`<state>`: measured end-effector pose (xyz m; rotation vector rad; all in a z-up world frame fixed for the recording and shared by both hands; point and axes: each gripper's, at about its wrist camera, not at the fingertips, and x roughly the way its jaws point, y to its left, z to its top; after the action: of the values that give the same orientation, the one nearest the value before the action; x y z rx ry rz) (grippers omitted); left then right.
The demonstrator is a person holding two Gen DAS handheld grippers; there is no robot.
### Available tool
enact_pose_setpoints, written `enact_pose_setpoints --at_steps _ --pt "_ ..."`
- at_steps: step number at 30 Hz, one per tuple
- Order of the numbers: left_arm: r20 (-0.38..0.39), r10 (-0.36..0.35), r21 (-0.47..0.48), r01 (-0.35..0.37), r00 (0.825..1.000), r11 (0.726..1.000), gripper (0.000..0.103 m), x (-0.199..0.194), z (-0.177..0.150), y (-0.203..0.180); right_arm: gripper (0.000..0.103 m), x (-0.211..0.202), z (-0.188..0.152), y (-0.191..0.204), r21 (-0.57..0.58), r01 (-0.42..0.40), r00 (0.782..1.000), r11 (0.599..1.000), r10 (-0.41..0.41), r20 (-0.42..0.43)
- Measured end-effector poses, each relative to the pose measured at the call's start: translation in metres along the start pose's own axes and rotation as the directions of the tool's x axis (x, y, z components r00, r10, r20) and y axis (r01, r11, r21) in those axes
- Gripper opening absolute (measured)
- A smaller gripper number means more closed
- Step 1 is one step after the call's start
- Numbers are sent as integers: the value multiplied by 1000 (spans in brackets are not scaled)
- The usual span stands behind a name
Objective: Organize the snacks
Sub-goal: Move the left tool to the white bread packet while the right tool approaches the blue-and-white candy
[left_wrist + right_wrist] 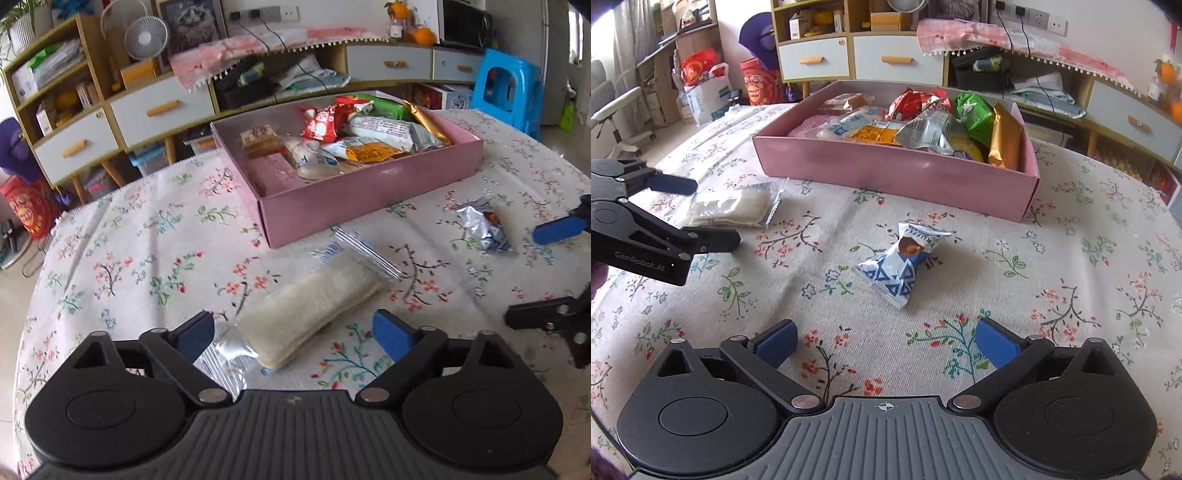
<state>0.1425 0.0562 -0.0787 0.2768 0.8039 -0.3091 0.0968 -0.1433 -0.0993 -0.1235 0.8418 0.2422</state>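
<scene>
Through the left wrist camera, I am looking at the left gripper point(293, 334) standing wide apart, released and gripping nothing. Its blue pads point(391, 334) are sitting on either side of the near end of a clear-wrapped sandwich point(310, 314), which is lying flat on the flowered tablecloth point(129, 258) in the lower middle of the frame; I cannot tell whether the left pad is touching the wrapper. A pink box point(354, 195) full of snack packets is sitting in the upper middle. At the right edge, a small blue-and-white packet point(484, 230) is lying on the cloth, with the right gripper point(546, 273) reaching in just beside it.

Through the right wrist camera, I am seeing the right gripper point(886, 347) also spread wide and holding nothing, hovering over bare cloth. The blue-and-white packet point(903, 262) is lying in the middle of the frame, ahead of the fingers and apart from them. The pink box point(897, 173) is sitting beyond it. At the left edge, the left gripper point(705, 210) is straddling the sandwich point(731, 206).
</scene>
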Motion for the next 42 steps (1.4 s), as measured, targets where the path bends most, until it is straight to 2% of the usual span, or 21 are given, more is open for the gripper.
enact_pose_setpoints --at_steps 9,13,17,21,28,32,37,40,42 --pt "-63 -111 53 115 992 992 86 -19 -12 -23 103 1 1 -6 3 6 1000 1000 -6 5" --pt "-52 -86 15 86 995 996 89 -18 -12 -24 103 2 2 -8 21 18 1000 1000 -18 9" --pt "-23 -26 -2 26 999 1000 93 -7 -5 -22 103 5 5 -7 34 28 999 999 -29 16" --pt "3 11 -42 -11 1000 999 88 -1 2 -18 103 9 10 -7 56 40 999 998 -42 20" --pt "25 33 -1 -33 999 999 88 1 4 -22 103 16 16 -10 84 70 997 994 -73 25" --pt "-22 -46 2 46 999 999 79 -6 6 -22 103 17 19 -15 105 87 996 991 -90 21" --pt "-71 -164 83 170 984 982 78 -21 -2 -33 103 16 17 -27 125 108 993 986 -112 22" --pt "-69 -168 95 174 983 980 77 -27 -3 -35 103 15 17 -38 149 129 991 980 -133 20" --pt "-49 -144 83 148 988 985 81 -29 -2 -33 103 14 16 -45 168 142 989 975 -147 18"
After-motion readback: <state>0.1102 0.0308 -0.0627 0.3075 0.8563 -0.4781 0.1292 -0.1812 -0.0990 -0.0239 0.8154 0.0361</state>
